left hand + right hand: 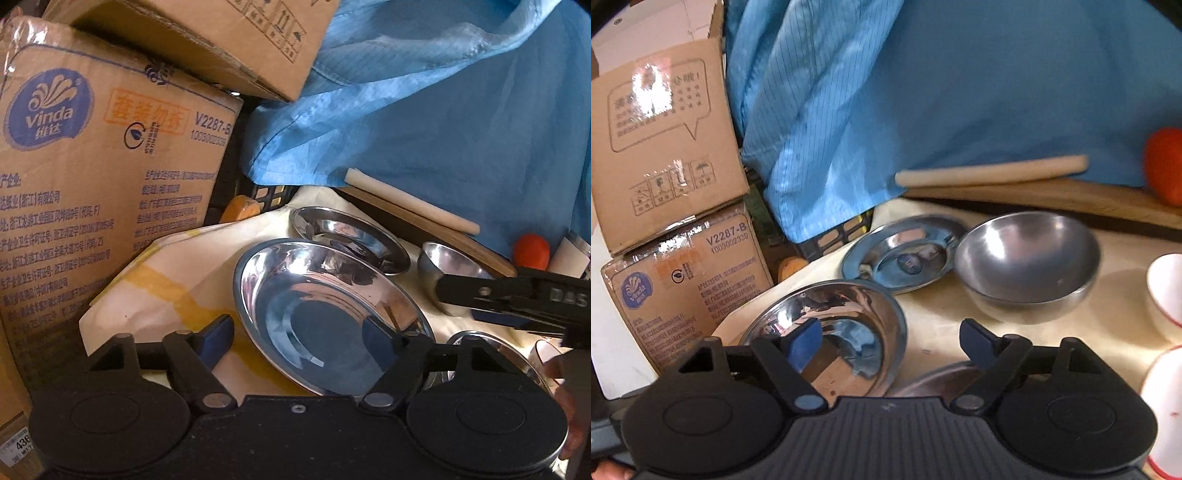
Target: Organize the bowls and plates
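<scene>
Nearest me, my left gripper (299, 338) is spread wide, straddling the near rim of the big steel plate (325, 314) without pinching it. Off to the right, my right gripper (890, 341) is spread too, empty above the cream cloth (934, 314). Behind sit a smaller plate (905, 254) and steel bowl (1027, 258), touching; blue fabric (960, 92) hangs beyond.

White bowls (1163, 295) are cut off by the right edge.
</scene>
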Demonstrator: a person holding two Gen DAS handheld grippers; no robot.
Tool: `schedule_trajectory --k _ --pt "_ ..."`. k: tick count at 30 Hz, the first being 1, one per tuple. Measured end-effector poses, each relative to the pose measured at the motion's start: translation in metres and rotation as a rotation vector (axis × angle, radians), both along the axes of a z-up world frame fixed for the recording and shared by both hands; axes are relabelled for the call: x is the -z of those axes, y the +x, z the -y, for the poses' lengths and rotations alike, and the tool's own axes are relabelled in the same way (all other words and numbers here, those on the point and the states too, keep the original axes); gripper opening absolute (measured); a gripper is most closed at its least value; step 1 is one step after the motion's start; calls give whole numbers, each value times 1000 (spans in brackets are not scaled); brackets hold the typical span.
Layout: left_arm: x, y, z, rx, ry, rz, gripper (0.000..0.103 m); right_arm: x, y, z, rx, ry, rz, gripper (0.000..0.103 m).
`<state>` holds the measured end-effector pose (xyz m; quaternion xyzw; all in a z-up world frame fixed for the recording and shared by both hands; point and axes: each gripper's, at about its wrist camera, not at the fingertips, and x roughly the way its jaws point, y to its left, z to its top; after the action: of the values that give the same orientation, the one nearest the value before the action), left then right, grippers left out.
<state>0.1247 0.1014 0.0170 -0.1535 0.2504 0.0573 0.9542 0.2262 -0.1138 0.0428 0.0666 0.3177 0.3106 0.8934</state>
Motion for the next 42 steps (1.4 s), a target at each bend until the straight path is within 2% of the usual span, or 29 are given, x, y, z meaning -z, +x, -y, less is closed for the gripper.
schedule_trajectory --k 5,12,20,21,22,25,27,28,32,42 --pt "0 -2 -2 -22 -4 -3 66 8 14 -11 -21 4 -58 75" --pt "1 -3 -6 -50 -1 -18 52 16 21 -25 -36 -46 -100 62" --pt "3 -4 -6 -58 6 -18 49 19 25 -32 -52 -67 -129 57" --pt "3 -4 -5 -60 7 -19 49 19 26 -32 -60 -71 -134 55" --pt "3 -3 -5 -62 10 -19 48 19 26 -33 -64 -71 -137 48" --pt "3 -3 -6 -76 14 -23 40 20 26 -34 -53 -82 -138 39" --pt "4 -3 -8 -86 10 -27 26 20 26 -33 -41 -81 -134 31" --pt "4 -3 -9 -89 5 -30 22 20 26 -32 -36 -75 -134 25" --pt "2 -6 -9 -100 -2 -15 21 17 25 -27 -21 -58 -124 18" --pt "-17 -22 11 -54 5 48 22 -9 3 5 30 6 -52 18"
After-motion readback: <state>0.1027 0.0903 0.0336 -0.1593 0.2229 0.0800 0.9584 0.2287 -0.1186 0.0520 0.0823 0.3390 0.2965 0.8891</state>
